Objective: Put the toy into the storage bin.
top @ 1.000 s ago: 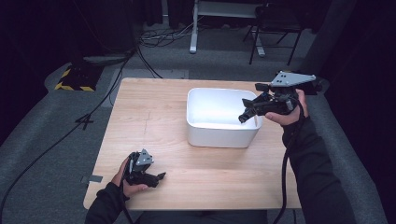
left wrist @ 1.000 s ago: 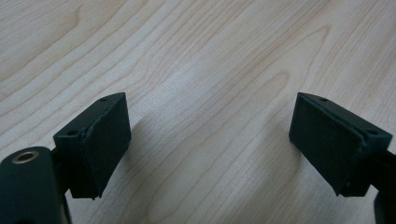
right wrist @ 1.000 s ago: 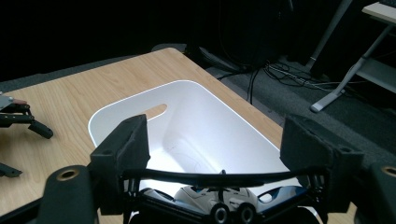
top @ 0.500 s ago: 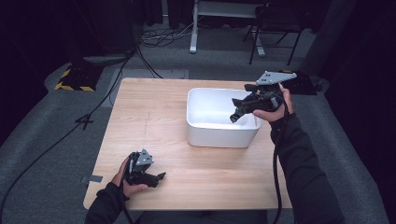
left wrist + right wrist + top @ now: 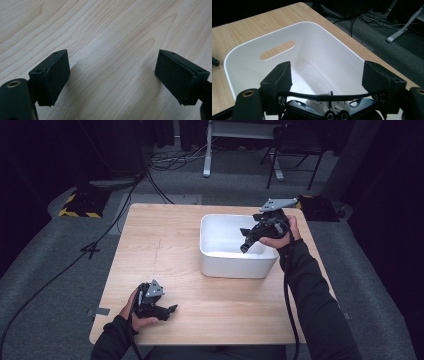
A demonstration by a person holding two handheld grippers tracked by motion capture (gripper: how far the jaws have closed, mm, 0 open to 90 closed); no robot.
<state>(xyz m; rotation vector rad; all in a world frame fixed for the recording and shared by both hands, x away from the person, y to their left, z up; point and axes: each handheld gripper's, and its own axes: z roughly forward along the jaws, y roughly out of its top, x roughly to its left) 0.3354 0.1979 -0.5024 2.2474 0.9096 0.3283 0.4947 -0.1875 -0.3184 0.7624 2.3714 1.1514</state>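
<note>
In the high view, the right claw (image 5: pixel 243 248) hung over the open white bin (image 5: pixel 235 268), tips tilted down into it. The left claw (image 5: pixel 169 310) rested low on the pale wooden tabletop (image 5: pixel 160 250), well apart from the bin and holding nothing. Around the tabletop lay a grey carpeted floor (image 5: pixel 60 270) with trailing cables (image 5: pixel 165 162). A chair (image 5: pixel 292 142) and a yellow-and-black striped block (image 5: pixel 80 205) stood beyond the far edge, in a dark room.

In the left gripper view, the left claw was released, its pads wide apart with bare wood grain between and ahead of them.

In the right gripper view, the right claw was clenched on a white-and-blue object (image 5: pixel 322 106), with a thin black bar spanning the space between the pads. What the object was I could not tell. The bin's floor ahead of the claw looked empty, its handle slot on the far wall. I judged the carry nearly done, with lowering and letting go left.
</note>
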